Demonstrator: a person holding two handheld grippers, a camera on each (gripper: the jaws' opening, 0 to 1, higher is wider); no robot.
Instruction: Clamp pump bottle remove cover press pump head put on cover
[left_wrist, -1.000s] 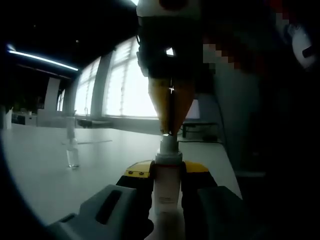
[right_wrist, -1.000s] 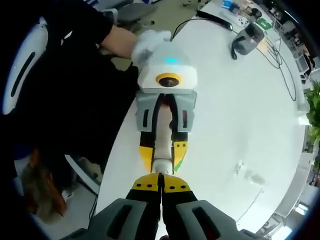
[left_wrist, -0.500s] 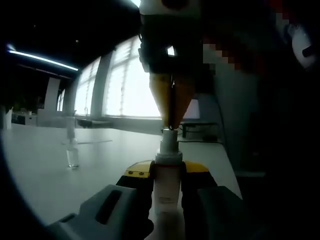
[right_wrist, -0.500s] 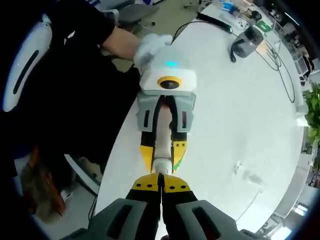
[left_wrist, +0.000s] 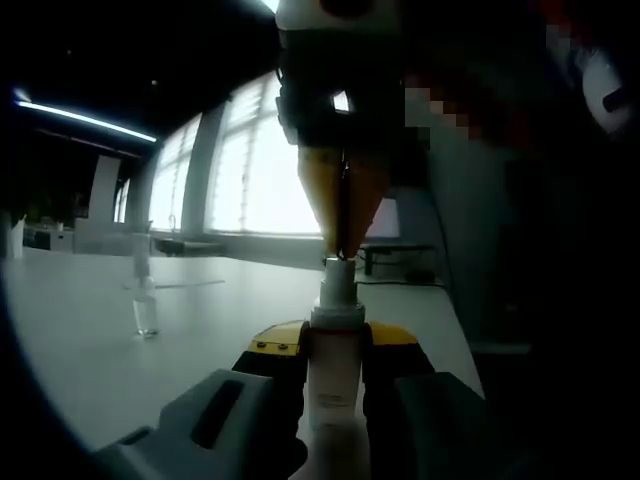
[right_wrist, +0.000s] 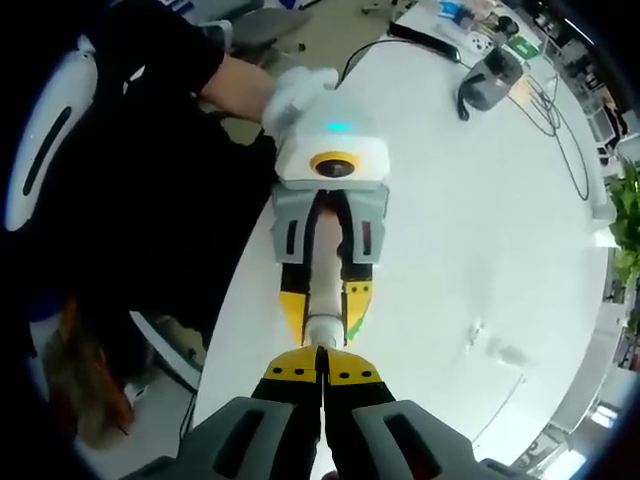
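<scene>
In the left gripper view, a small clear cover (left_wrist: 146, 318) stands upright on the white worktop (left_wrist: 90, 350) at the far left, well apart from the rest. Toward the middle, the left tool (left_wrist: 335, 362) is clamped on the pump bottle (left_wrist: 335, 375), one yellow-tipped jaw on each side of the upright white body. The pump head (left_wrist: 337, 285) rises above the jaws. The right tool (left_wrist: 342, 250) comes down from above with its yellow jaws together, their tips touching the top of the pump head.

In the right gripper view, a person's dark sleeve (right_wrist: 150, 180) lies at the left. At the centre the left tool (right_wrist: 326, 312) grips the pump bottle (right_wrist: 327, 270), and the right tool (right_wrist: 322, 372), jaws closed together, meets the pump head (right_wrist: 322, 330). Cables (right_wrist: 560, 120) lie on the worktop (right_wrist: 480, 230) at the upper right.
</scene>
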